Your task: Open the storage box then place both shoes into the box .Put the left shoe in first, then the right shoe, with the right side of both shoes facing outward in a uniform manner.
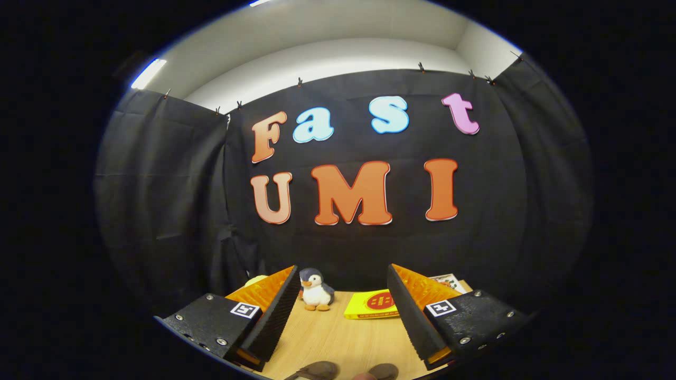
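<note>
Above a wooden table (pixel 338 338), the gripper (pixel 342 295) is held level with its fingers set wide apart and nothing gripped between them. Just below the gap, at the table's near edge, the brown tops of two shoes (pixel 346 371) are glimpsed side by side. Beyond the fingertips, a plush penguin (pixel 316 290) is seen standing upright near the left finger, with a flat yellow box (pixel 372 305) laid beside it. The black cloth wall (pixel 174 211) is hung behind the table.
</note>
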Demonstrator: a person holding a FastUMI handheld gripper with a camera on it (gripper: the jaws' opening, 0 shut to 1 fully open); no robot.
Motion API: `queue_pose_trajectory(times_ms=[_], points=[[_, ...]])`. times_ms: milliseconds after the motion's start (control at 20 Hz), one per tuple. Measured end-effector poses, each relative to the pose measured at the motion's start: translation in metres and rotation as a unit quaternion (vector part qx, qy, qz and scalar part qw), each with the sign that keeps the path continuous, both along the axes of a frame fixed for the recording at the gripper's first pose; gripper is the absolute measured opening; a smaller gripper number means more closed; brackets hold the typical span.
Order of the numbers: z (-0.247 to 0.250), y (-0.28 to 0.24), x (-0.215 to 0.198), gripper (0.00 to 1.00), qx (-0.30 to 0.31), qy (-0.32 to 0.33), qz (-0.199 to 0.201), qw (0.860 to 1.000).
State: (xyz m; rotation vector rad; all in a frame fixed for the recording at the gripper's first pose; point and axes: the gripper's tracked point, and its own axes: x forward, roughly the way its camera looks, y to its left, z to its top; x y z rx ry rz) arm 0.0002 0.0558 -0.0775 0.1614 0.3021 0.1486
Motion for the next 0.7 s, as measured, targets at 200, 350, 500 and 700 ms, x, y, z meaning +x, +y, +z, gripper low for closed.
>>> queue_pose_trajectory(times_ms=[200,350,500,700], points=[[-0.032,0.029,-0.005,0.98,0.040,0.053,0.034,0.997],[-0.060,0.054,-0.014,0.96,0.076,0.102,0.060,0.990],[-0.092,0.079,-0.021,0.96,0.109,0.157,0.084,0.978],[-0.124,0.108,-0.038,0.96,0.160,0.225,0.108,0.955]])
